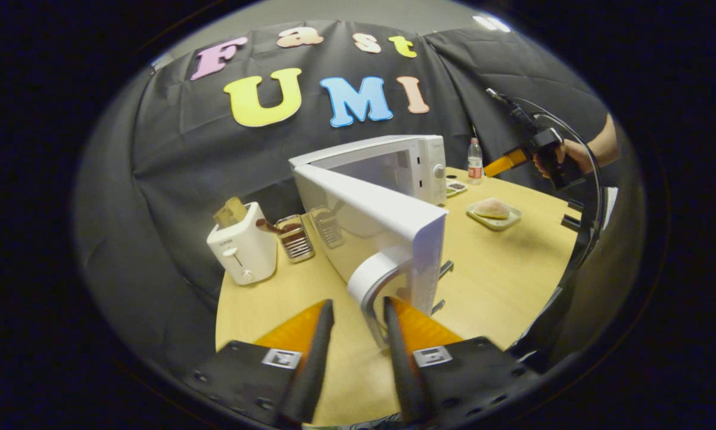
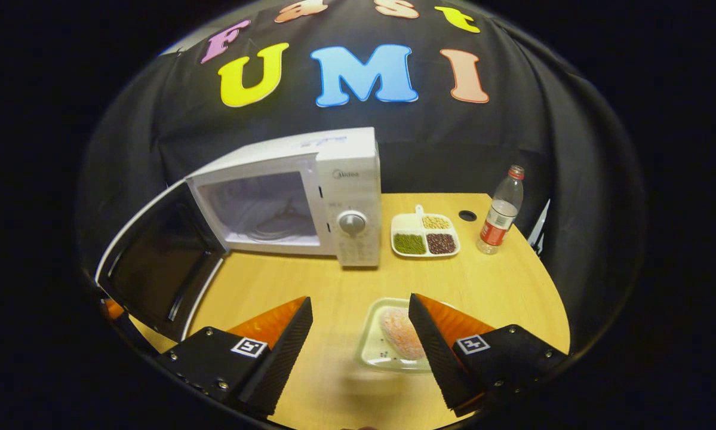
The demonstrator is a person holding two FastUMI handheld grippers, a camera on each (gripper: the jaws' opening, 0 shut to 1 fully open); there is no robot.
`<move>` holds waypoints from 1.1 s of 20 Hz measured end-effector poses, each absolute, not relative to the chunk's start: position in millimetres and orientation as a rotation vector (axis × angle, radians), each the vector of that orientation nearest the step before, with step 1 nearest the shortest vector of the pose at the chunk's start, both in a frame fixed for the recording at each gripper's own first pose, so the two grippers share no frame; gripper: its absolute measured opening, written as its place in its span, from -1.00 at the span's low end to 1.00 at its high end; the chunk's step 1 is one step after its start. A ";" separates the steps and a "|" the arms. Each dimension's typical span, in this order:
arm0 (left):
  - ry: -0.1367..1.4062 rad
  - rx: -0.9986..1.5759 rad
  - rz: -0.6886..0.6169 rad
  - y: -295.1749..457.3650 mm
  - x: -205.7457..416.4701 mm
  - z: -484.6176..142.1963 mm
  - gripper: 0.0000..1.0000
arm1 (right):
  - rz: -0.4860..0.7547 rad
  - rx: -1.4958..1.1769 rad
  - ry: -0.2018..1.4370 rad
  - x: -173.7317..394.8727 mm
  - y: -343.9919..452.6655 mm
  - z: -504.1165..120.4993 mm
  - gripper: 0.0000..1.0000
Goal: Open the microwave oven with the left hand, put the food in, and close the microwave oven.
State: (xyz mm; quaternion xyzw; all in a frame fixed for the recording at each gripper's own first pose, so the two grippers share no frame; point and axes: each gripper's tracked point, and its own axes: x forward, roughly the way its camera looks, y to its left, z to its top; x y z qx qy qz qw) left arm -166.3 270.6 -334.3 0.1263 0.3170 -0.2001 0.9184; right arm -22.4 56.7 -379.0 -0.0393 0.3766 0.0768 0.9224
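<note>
The left gripper [image 1: 358, 310] had its fingers set either side of the microwave door's curved handle [image 1: 374, 280], apparently pinching it so the door [image 1: 387, 230] stood swung wide and the cavity [image 2: 262, 209] lay clear for loading. The right gripper [image 2: 360, 325] was spread wide and hovered over the tray [image 2: 372, 346] near the table's [image 2: 513, 280] front edge, seemingly lined up to grasp it. That tray held the pinkish bun [image 2: 398, 331], the food. Beside the microwave oven [image 2: 346, 179], a divided dish [image 2: 424, 237] held three kinds of beans, with a water bottle [image 2: 501, 212] towards the back right corner.
</note>
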 end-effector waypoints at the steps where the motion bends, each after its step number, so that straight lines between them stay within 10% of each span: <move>1: 0.647 0.233 -0.395 274.2 -168.7 -329.1 1.00 | 0.169 -0.093 0.785 -24.4 54.1 -382.6 0.99; 22: 0.238 0.041 0.025 168.7 -103.6 -89.1 0.94 | 0.351 -0.185 1.106 -13.0 -10.2 -493.2 0.99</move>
